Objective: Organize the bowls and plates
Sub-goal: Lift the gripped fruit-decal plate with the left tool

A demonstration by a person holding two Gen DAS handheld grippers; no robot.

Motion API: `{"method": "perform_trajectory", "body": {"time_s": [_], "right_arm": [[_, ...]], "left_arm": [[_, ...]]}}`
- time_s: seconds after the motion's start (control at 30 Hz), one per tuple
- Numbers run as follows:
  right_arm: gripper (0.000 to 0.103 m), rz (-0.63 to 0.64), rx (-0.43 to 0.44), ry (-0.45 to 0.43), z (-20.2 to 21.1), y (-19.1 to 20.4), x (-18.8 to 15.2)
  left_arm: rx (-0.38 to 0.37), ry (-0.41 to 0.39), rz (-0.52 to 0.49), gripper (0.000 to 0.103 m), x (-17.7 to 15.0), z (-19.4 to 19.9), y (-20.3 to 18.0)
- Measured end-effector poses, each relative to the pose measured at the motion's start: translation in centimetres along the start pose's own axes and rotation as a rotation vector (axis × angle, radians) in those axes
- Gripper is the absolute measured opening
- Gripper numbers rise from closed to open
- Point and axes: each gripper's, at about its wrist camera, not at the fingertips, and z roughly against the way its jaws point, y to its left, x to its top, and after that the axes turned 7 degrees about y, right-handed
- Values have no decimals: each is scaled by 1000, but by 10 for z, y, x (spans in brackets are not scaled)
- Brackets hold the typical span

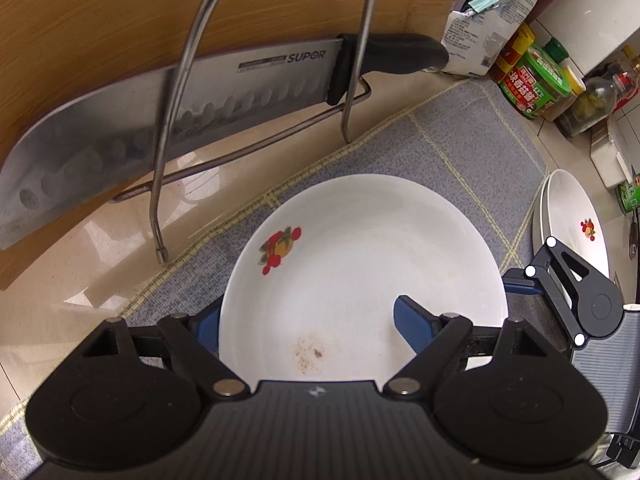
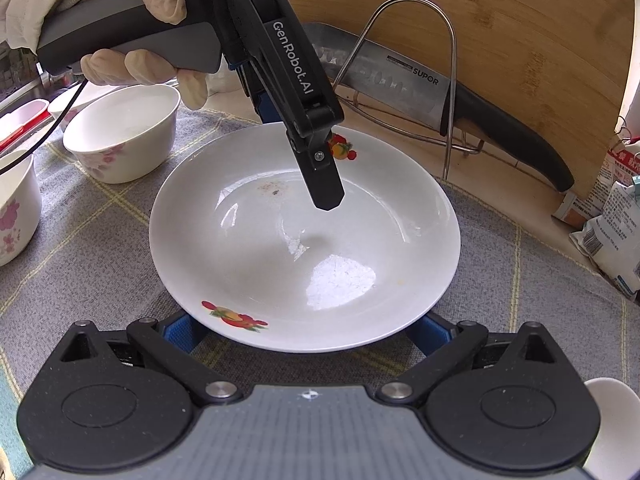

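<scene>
A white plate with red fruit prints (image 1: 360, 256) (image 2: 304, 240) sits on the grey checked cloth (image 1: 460, 140). My left gripper (image 1: 312, 320) straddles its near rim, one blue finger (image 1: 412, 328) over the plate and the other under the edge; whether it pinches is unclear. It shows from the side in the right wrist view (image 2: 320, 168). My right gripper (image 2: 308, 332) is open at the plate's opposite rim, blue fingers (image 2: 432, 332) below the edge. More plates (image 1: 576, 224) are stacked at the right. White bowls with pink flowers (image 2: 124, 132) (image 2: 12, 208) stand on the left.
A wire rack (image 1: 264, 92) holds a SUPOR knife (image 1: 160, 120) against a wooden cutting board (image 1: 120, 12) behind the plate. Jars, bottles and bags (image 1: 536, 80) crowd the far right. Another white dish (image 2: 608, 424) is at my right.
</scene>
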Motion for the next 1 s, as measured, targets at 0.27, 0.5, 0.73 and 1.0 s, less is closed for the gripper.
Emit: {"method": "perform_trajectory", "body": {"time_s": [0.27, 0.5, 0.73, 1.0], "right_arm": [[103, 3, -28, -10, 2, 5, -1], [103, -4, -25, -7, 0, 5, 1], [103, -7, -36, -16, 1, 6, -1], [103, -17, -7, -13, 5, 3, -2]], "left_arm": [[5, 7, -25, 85, 1, -2, -2], [10, 5, -41, 85, 4, -4, -3], [25, -7, -90, 85, -1, -5, -6], [28, -4, -106, 85, -7, -3, -9]]}}
